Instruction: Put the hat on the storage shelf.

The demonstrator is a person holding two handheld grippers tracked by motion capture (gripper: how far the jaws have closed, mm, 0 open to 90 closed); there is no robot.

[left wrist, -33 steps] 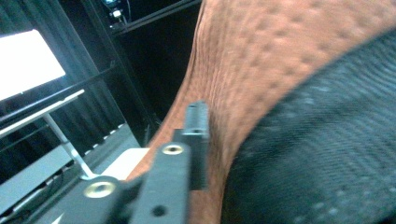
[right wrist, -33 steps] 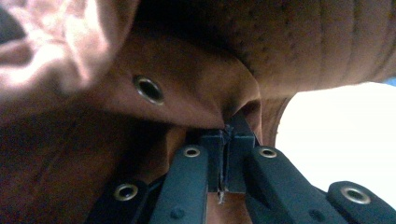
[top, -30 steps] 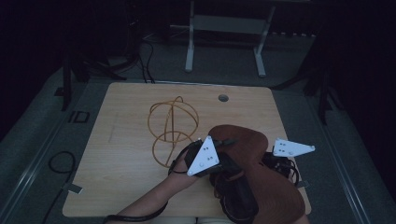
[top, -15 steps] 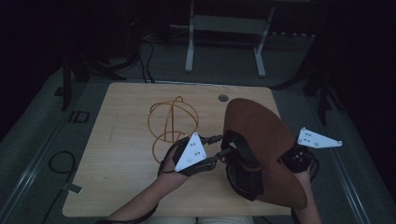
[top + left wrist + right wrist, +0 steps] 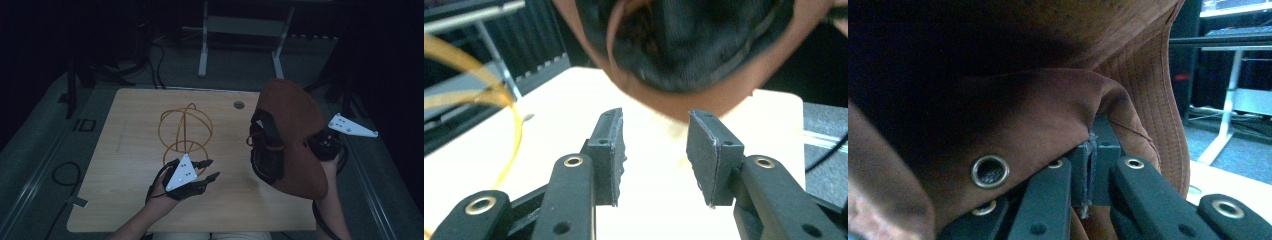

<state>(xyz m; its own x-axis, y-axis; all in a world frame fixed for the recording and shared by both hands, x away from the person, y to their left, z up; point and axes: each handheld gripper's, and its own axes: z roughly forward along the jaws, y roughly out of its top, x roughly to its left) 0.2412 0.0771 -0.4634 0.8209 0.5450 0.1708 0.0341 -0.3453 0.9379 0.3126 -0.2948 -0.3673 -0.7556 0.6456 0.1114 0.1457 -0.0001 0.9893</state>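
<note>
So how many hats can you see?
1: the brown hat is held up off the table's right side, pinched by the right gripper. None seems hidden.

the hat (image 5: 292, 137) has gone from lying low at the near right of the counter (image 5: 125, 150) to hanging upright above its right edge, its dark inside turned toward the wire stand (image 5: 185, 127). the right gripper (image 5: 327, 147), clamped on the hat's cloth, has risen and swung out past the counter's right edge. the left gripper (image 5: 210, 170) has let go of the hat and drawn away to the left, down to the near side of the wire stand; its jaws have just been opening and now stand apart with nothing between them.
</note>
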